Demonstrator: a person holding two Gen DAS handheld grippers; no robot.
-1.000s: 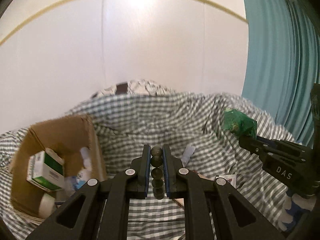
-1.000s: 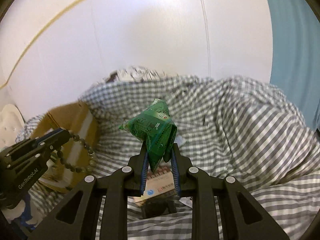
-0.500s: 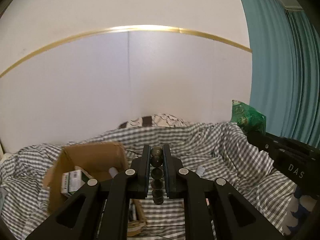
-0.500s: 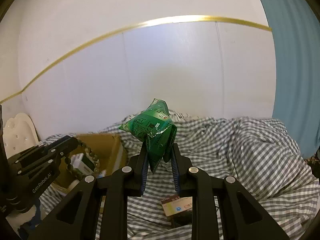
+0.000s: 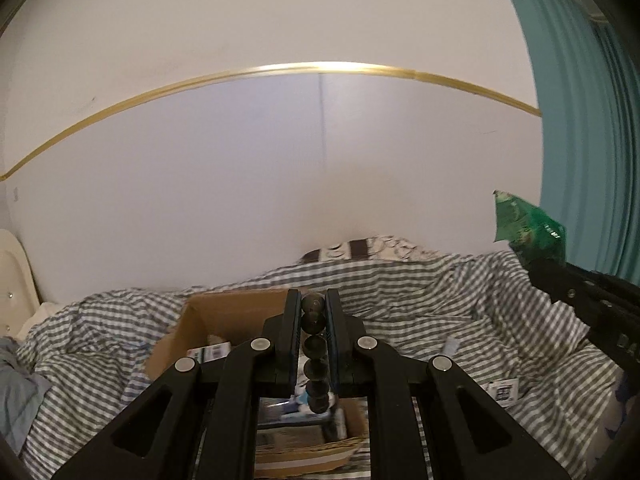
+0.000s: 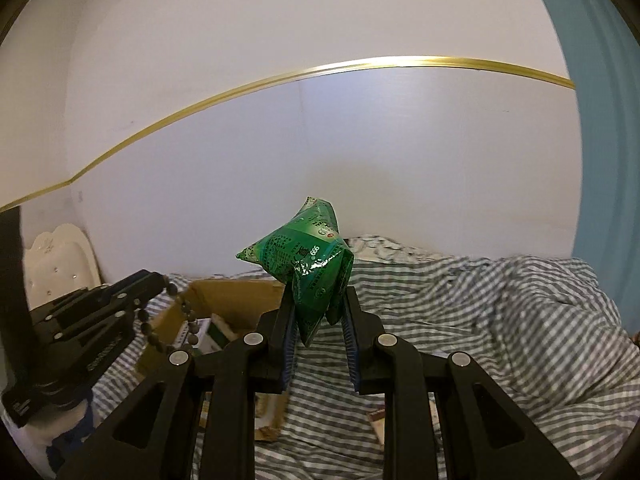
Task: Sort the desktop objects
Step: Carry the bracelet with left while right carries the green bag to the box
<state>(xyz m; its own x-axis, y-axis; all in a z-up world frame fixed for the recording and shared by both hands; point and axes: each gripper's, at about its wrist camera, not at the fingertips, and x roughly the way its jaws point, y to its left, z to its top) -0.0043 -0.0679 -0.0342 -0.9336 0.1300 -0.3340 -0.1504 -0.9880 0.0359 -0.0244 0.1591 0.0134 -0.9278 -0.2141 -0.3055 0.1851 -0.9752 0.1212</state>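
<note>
**Both claws carrying items above the checked bedding**

Gripping a string of dark beads [image 5: 314, 344] in the left claw [image 5: 313, 320], jaws clenched on it. Running lengthwise between the two fingers in the left wrist view, long axis pointing forward along the claw, topmost bead sitting at the fingertips. Dangling as a loose loop below the claw tip [image 6: 160, 280] in the right wrist view, drooping over the cardboard box [image 6: 236, 300].

Pinching a crumpled green packet [image 6: 308, 264] in the right claw [image 6: 318, 312], jaws clamped on its lower part. Standing upright above the fingertips, long axis tilting slightly toward the upper right, pointed top corner rising against the white wall [image 6: 360, 140], a second corner jutting out to the left. Showing again at the right edge of the left wrist view [image 5: 528, 228], perched on the black claw body there.

Lying below both claws: grey-and-white checked bedding [image 5: 460, 300], rumpled, with the open cardboard box [image 5: 224, 312] resting on it and holding small cartons and other bits too jumbled to identify. Hanging at the right side, a teal curtain [image 5: 580, 120]. Crossing the wall, a thin gold strip [image 5: 320, 68]. Peeking in at far left, a cream padded headboard [image 6: 60, 256].
</note>
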